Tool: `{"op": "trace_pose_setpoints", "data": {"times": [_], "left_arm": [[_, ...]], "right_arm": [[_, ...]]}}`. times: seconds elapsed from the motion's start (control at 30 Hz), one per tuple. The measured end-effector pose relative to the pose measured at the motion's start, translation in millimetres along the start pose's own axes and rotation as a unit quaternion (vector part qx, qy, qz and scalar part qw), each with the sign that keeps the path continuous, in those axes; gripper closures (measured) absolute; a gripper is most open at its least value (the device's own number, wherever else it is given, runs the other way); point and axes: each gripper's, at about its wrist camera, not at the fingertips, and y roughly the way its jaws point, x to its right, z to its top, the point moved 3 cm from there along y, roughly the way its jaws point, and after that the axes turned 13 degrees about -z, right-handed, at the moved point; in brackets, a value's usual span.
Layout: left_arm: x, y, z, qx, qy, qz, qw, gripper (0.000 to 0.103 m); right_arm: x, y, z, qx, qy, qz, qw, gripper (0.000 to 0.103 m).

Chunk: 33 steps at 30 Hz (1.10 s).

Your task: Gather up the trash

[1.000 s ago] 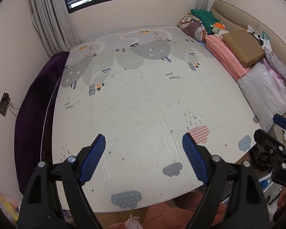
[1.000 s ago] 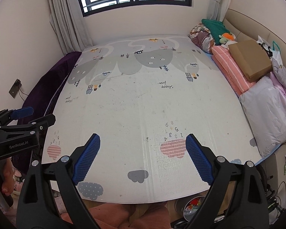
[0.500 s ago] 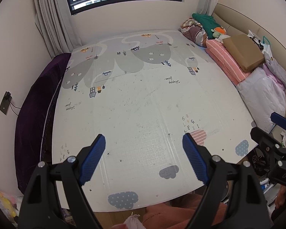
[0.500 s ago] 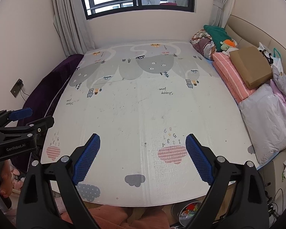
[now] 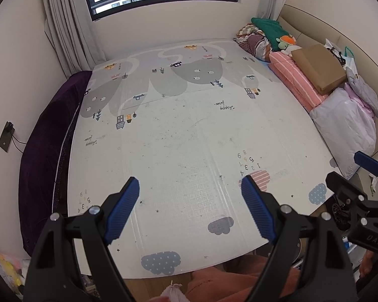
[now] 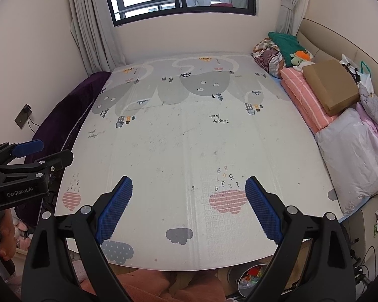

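A pale play mat (image 5: 189, 138) printed with clouds and numbers covers the bed, and only small dark specks dot it. My left gripper (image 5: 189, 183) hangs open above the mat's near end, nothing between its blue pads. My right gripper (image 6: 189, 180) is also open and empty over the same end of the mat (image 6: 201, 138). Each gripper shows in the other's view: the right gripper (image 5: 347, 170) at the right edge, the left gripper (image 6: 54, 151) at the left edge. A round bin (image 6: 252, 276) with colourful scraps sits on the floor below the mat's near edge.
A purple blanket (image 5: 50, 151) runs along the left side. Pillows, a brown cardboard box (image 6: 330, 85), folded bedding and plastic bags line the right side against a padded headboard. Curtains and a window stand at the far wall. Orange-clad knees (image 5: 239, 284) show at the bottom.
Both views have shifted slightly, showing a little more of the window and far wall. The jaws of both grippers stand as wide as before.
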Motion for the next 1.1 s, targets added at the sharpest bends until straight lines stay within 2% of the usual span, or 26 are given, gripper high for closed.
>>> {"op": "trace_pose_setpoints", "data": {"times": [0.5,1.1], "left_arm": [[-1.0,-7.6,-4.3,0.011,-0.012,-0.001,0.9999,0.020],[4.4,-7.8,-1.2,0.019,0.002,-0.016,0.9997,0.020]], "right_arm": [[-0.4,-3.8,-3.0,0.006,-0.004,0.002,1.000,0.015],[2.5,-5.6,-1.8,0.010,0.000,-0.002,1.000,0.015]]}}
